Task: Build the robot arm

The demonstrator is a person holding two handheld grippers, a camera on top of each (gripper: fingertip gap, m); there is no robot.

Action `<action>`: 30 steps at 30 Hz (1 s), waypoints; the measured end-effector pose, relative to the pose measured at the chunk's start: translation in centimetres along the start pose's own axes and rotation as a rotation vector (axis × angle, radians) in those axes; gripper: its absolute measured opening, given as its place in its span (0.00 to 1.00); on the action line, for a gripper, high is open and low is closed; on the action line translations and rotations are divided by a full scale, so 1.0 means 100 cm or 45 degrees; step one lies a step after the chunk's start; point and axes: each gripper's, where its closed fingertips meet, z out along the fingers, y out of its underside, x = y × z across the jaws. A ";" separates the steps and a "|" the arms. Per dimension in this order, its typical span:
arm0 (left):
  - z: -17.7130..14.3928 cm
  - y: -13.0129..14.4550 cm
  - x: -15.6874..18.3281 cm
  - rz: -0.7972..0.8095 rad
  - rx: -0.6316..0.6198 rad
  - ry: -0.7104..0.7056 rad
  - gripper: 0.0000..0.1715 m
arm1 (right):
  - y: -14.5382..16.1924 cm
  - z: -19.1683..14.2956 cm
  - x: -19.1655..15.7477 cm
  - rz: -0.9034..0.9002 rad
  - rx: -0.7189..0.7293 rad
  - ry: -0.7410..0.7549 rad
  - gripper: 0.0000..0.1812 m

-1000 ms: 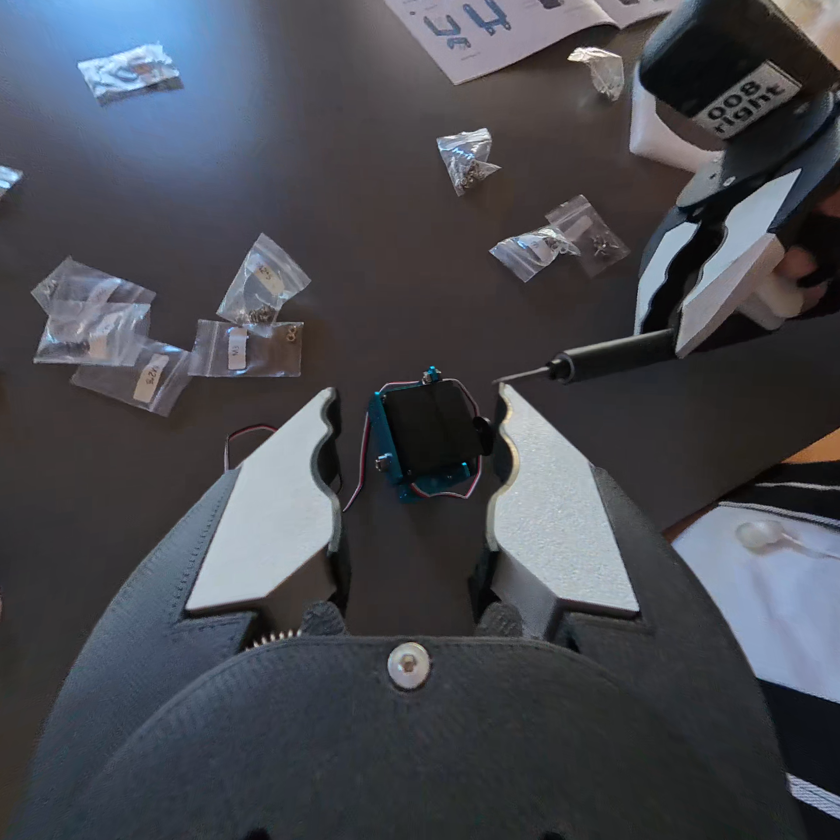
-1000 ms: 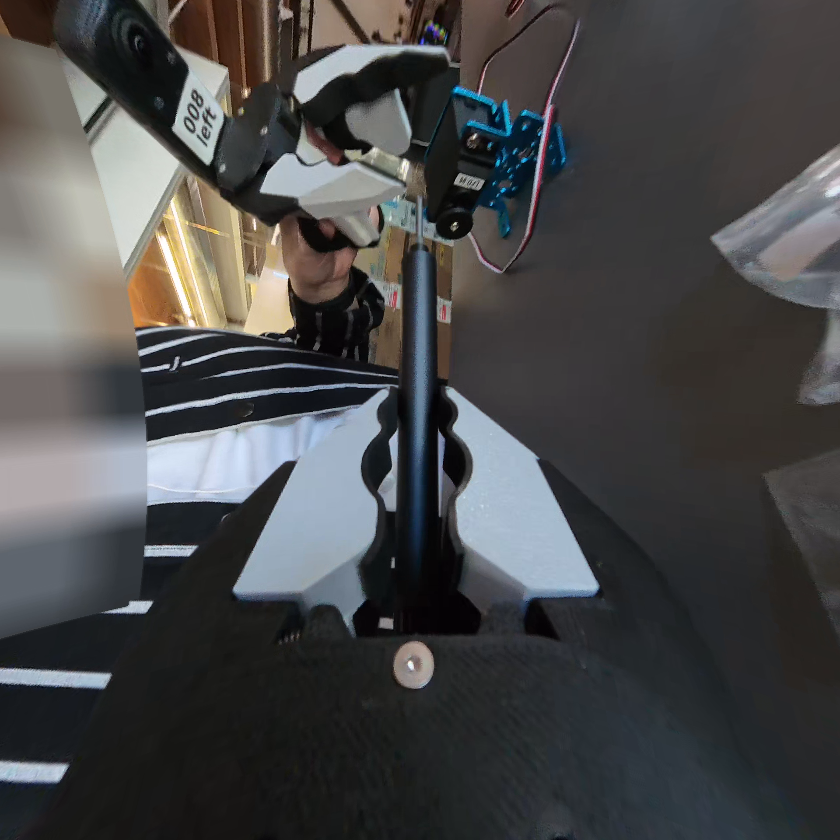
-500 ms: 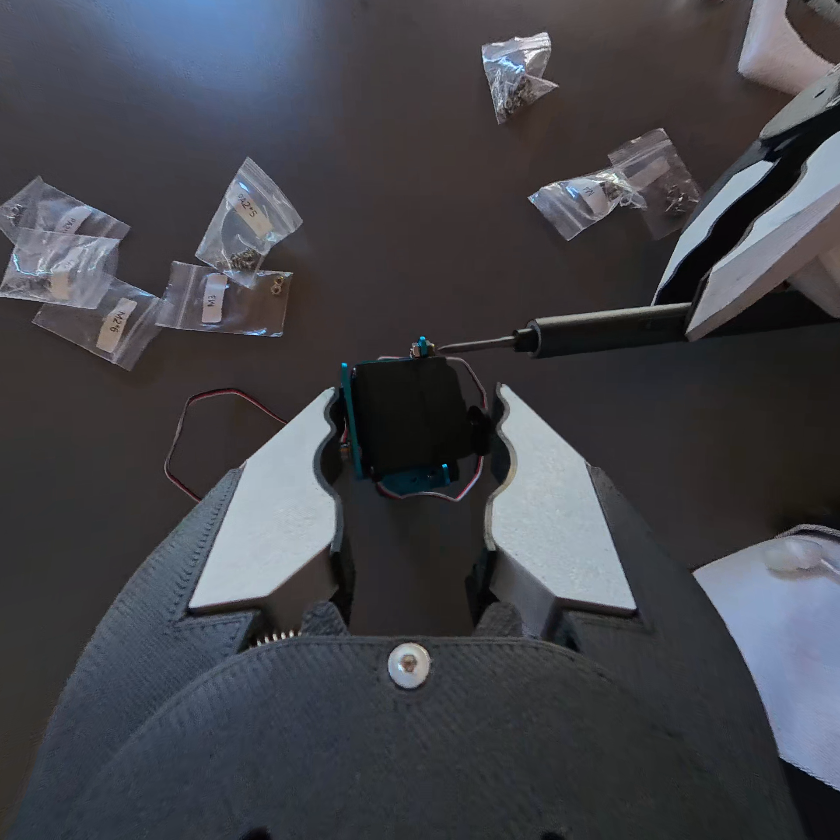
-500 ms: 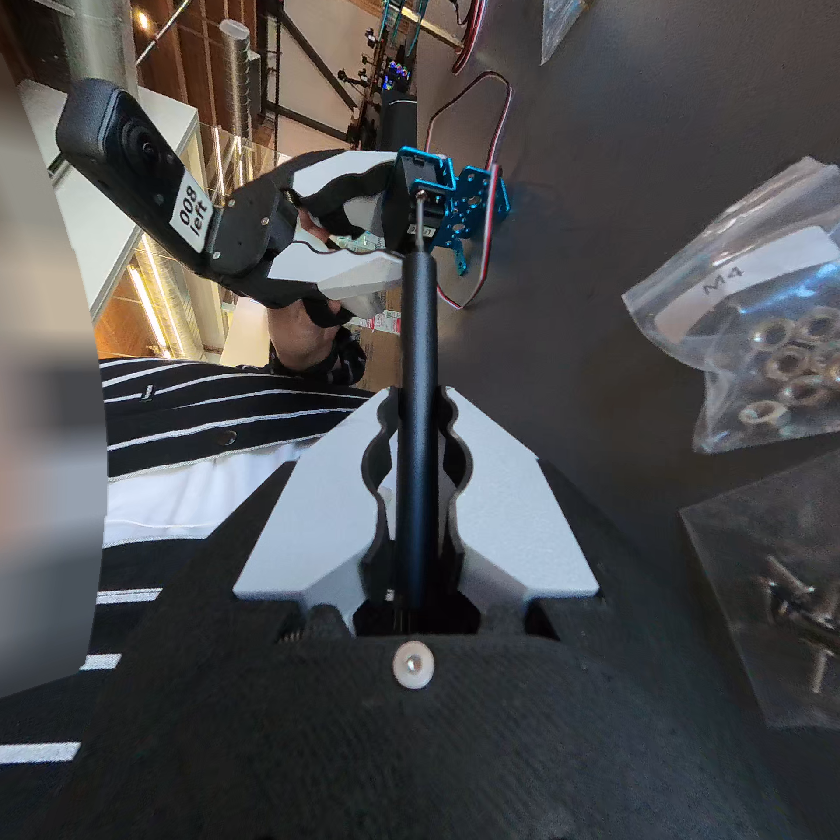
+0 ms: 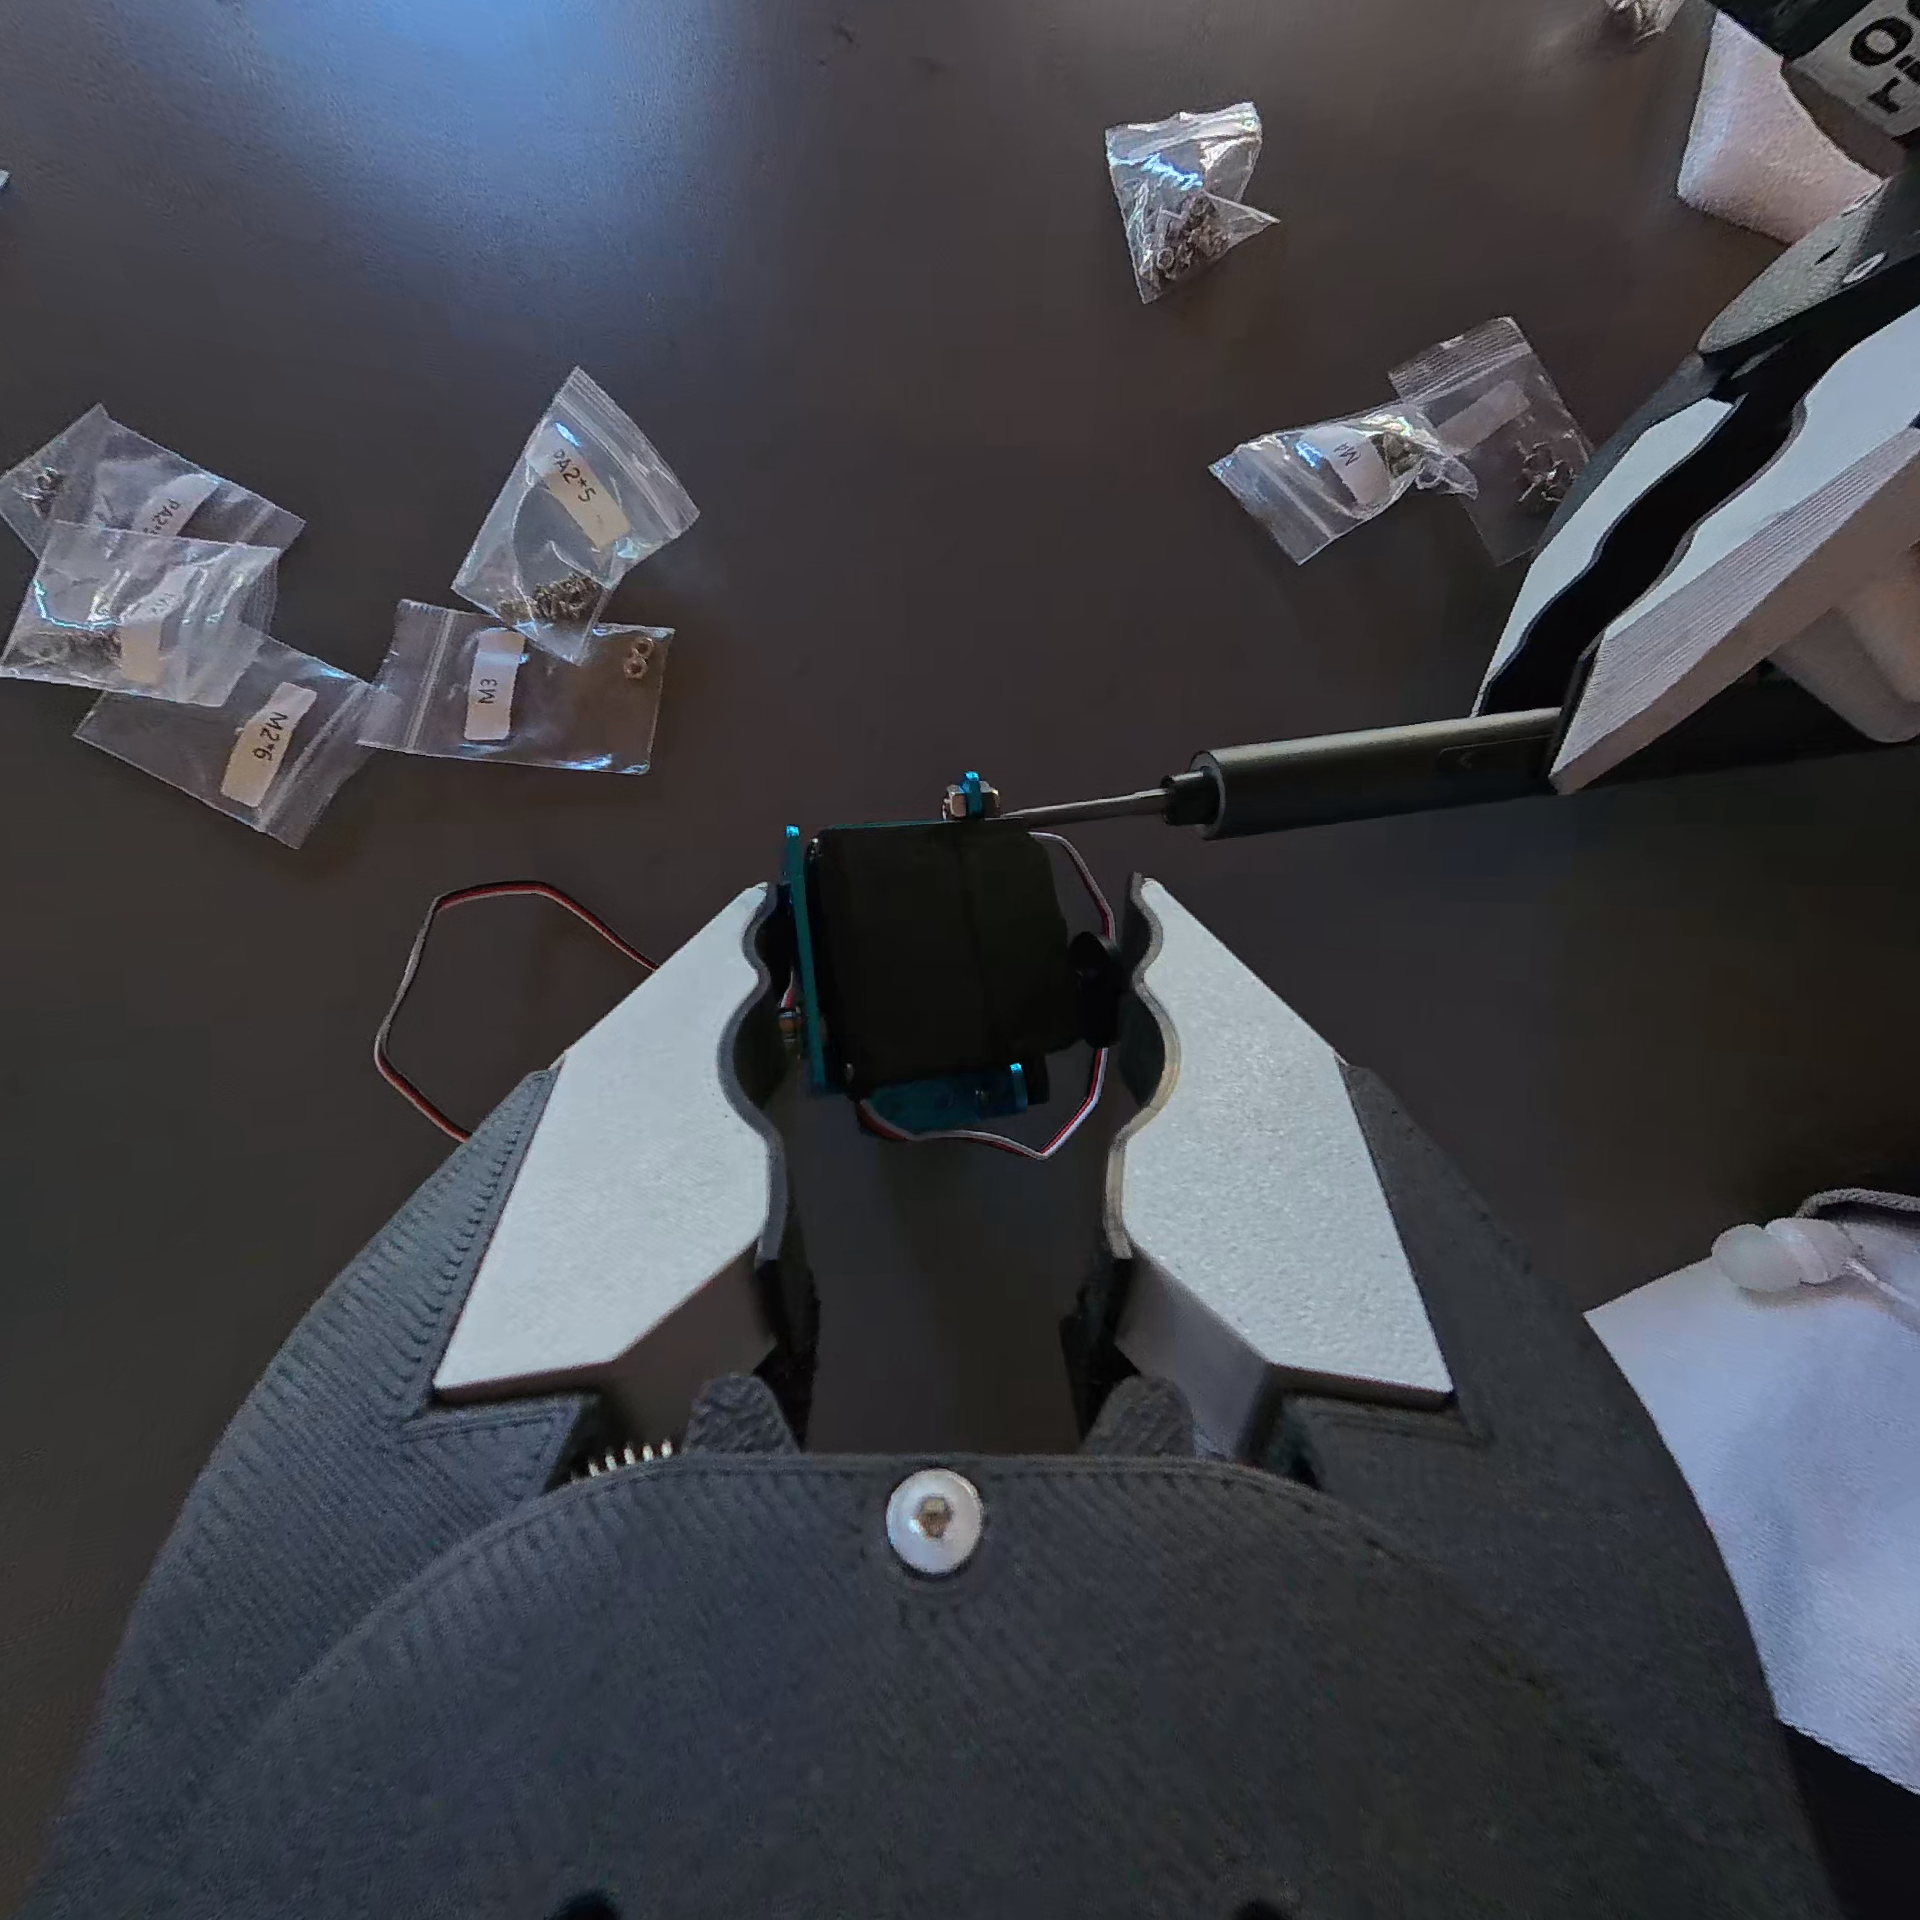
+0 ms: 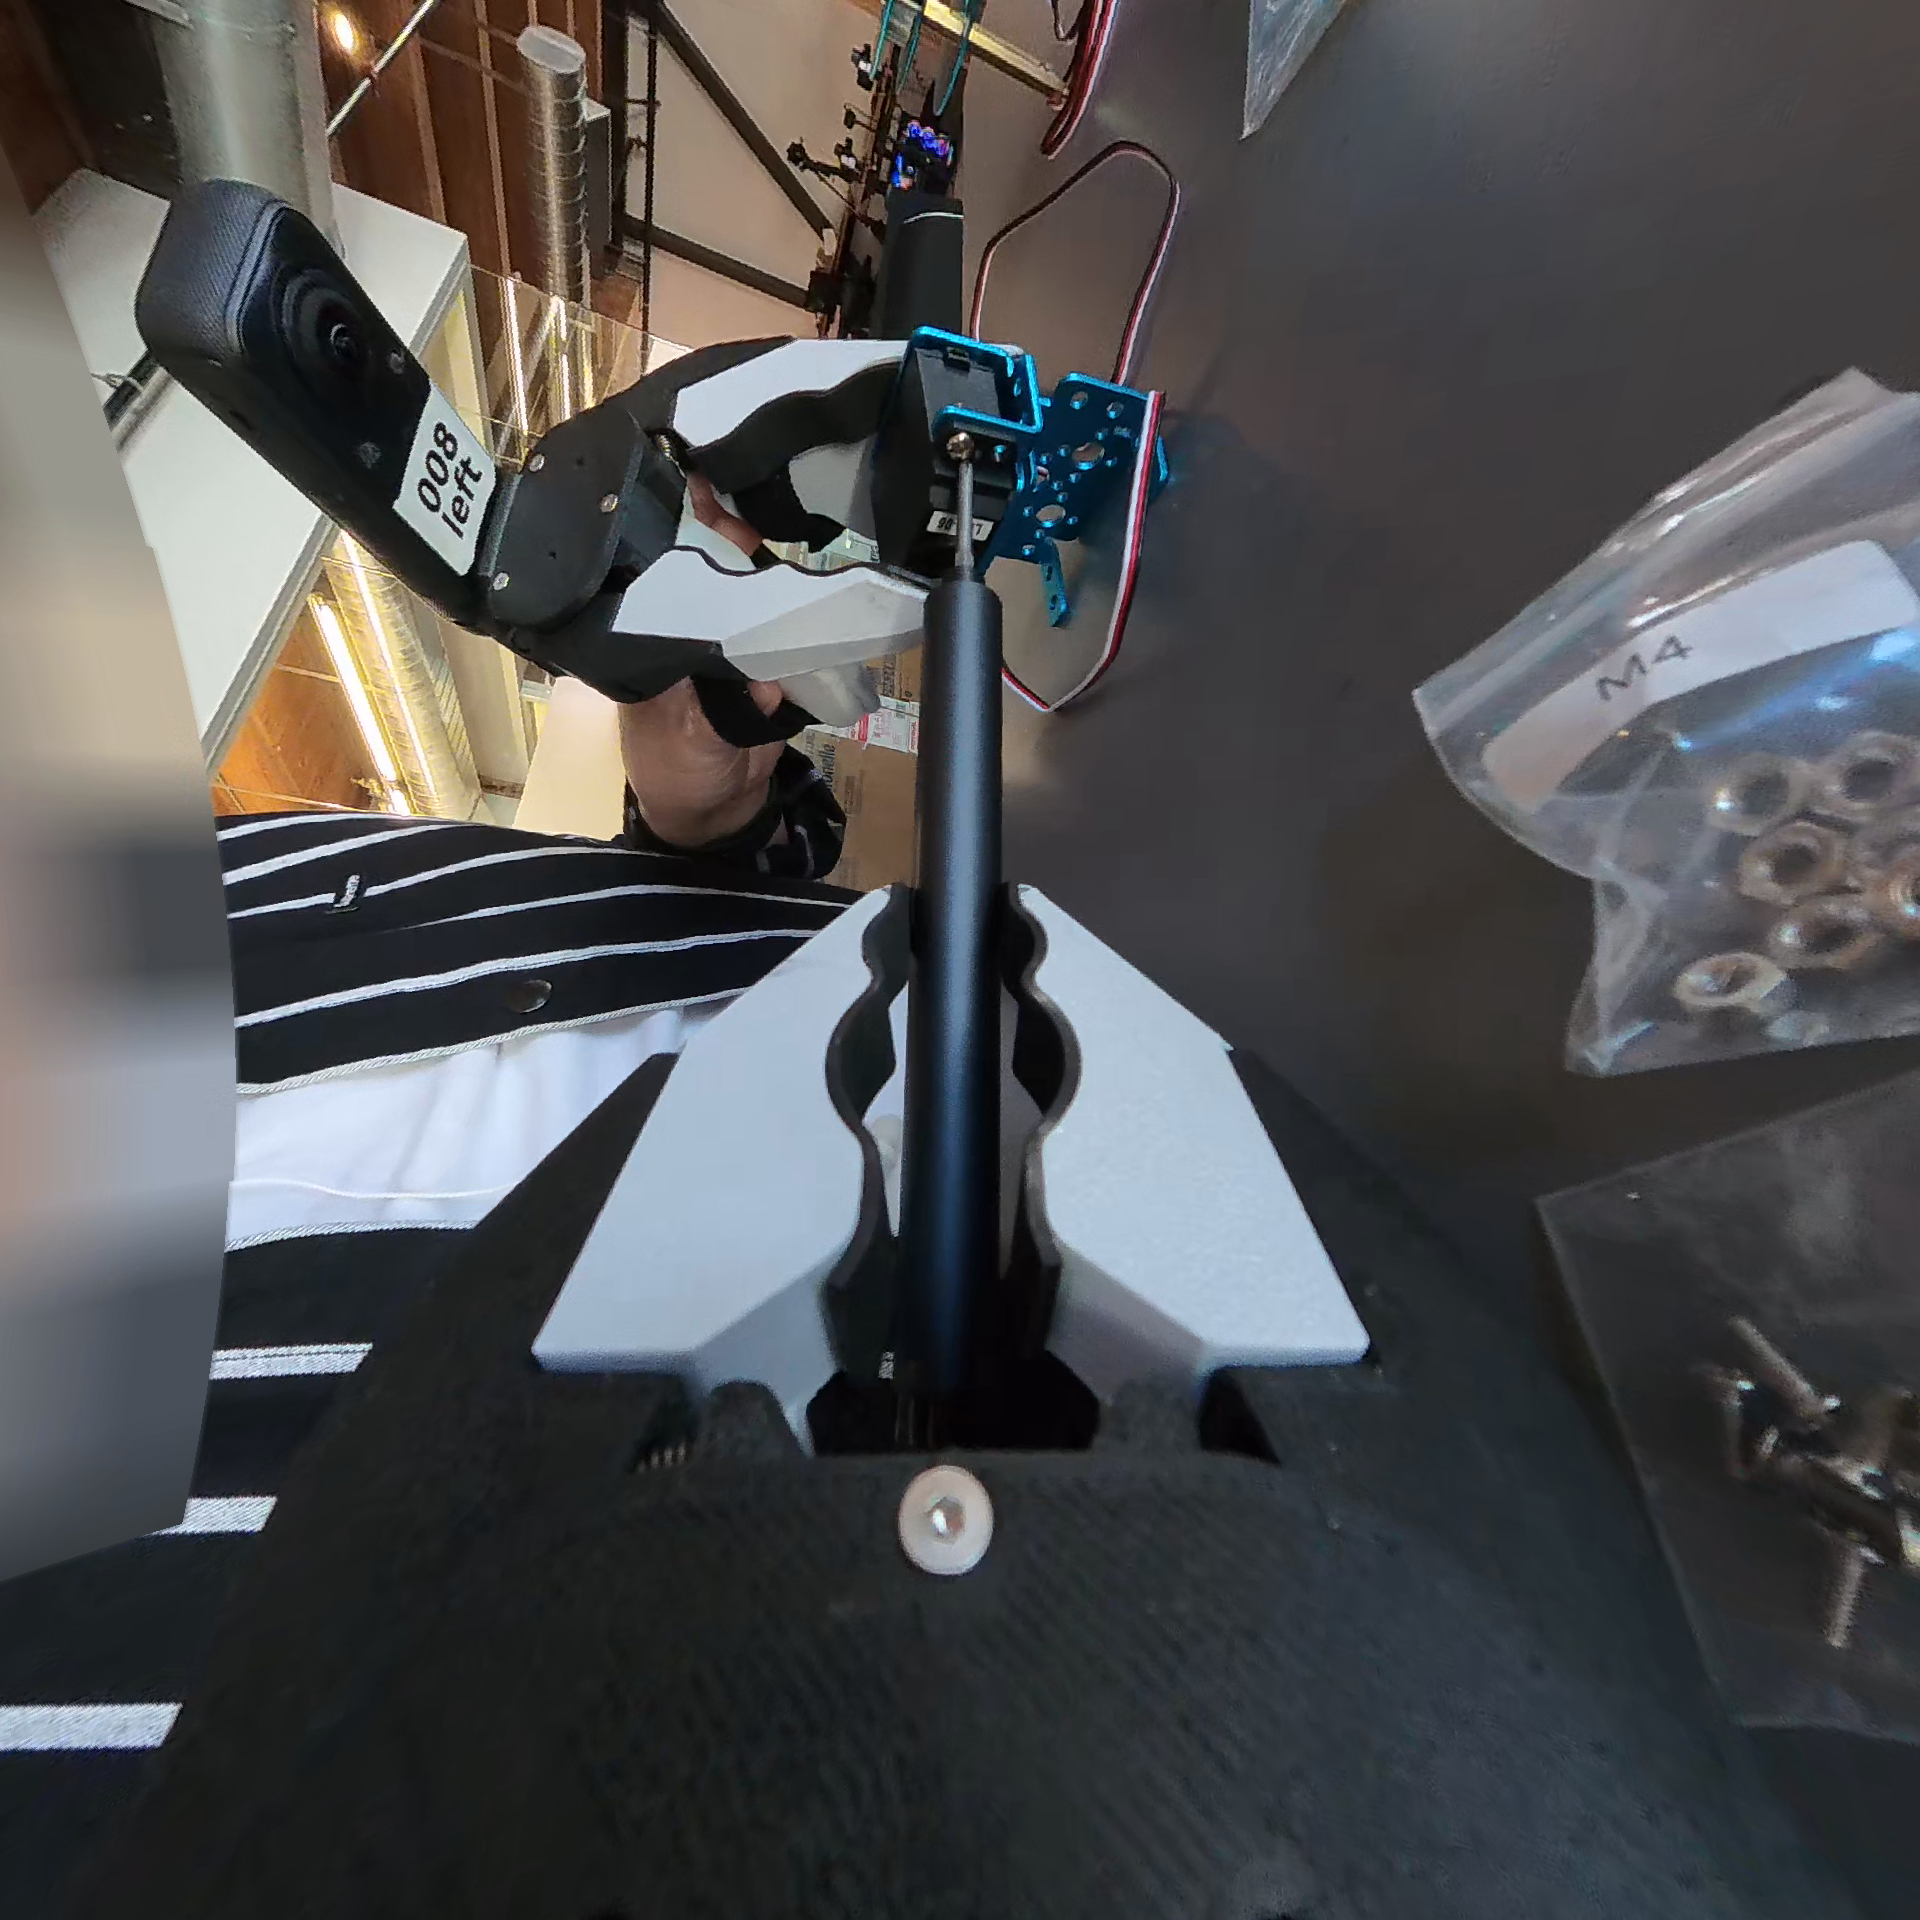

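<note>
My left gripper point(image 5: 951, 914) is shut on a black servo point(image 5: 935, 966) mounted in a blue metal bracket point(image 5: 940, 1101); one finger presses the bracket, the other the servo horn. My right gripper point(image 6: 954, 904) is shut on a black screwdriver point(image 6: 956, 935). Its thin tip rests on a small screw point(image 6: 961, 445) at the bracket's top edge. In the left wrist view the screwdriver point(image 5: 1351, 769) comes in from the right to that screw point(image 5: 971, 802), held by the right gripper point(image 5: 1527, 738). In the right wrist view the left gripper point(image 6: 904, 488) holds the servo point(image 6: 920, 436) just above the dark table point(image 6: 1455, 312).
Several clear bags of screws and nuts lie on the table: a cluster at left point(image 5: 312, 644), one at the back point(image 5: 1184, 197), two at right point(image 5: 1340, 488), and close by a bag of nuts point(image 6: 1766, 810) and a bag of screws point(image 6: 1818, 1455). The servo's red, white and black wire point(image 5: 416, 997) loops left. A person's striped clothing point(image 6: 468, 914) is close behind.
The left fingers have moved forward and closed around the servo. The screwdriver tip has moved from beside the right finger onto the screw at the bracket's top.
</note>
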 end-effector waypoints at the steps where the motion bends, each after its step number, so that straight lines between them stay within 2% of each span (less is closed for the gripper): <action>1: 0.000 0.000 0.000 -0.002 0.001 0.000 0.37 | 0.000 0.000 0.000 -0.001 0.001 -0.001 0.08; 22: 0.000 0.000 0.000 -0.001 0.007 0.000 0.36 | -0.002 -0.002 0.002 0.008 0.033 -0.015 0.08; 24: 0.000 0.000 -0.002 0.003 0.006 -0.008 0.30 | -0.002 -0.002 0.001 0.008 0.033 -0.017 0.08; 30: 0.000 0.000 -0.001 0.007 0.014 0.001 0.31 | -0.003 -0.006 0.002 0.023 0.057 -0.023 0.08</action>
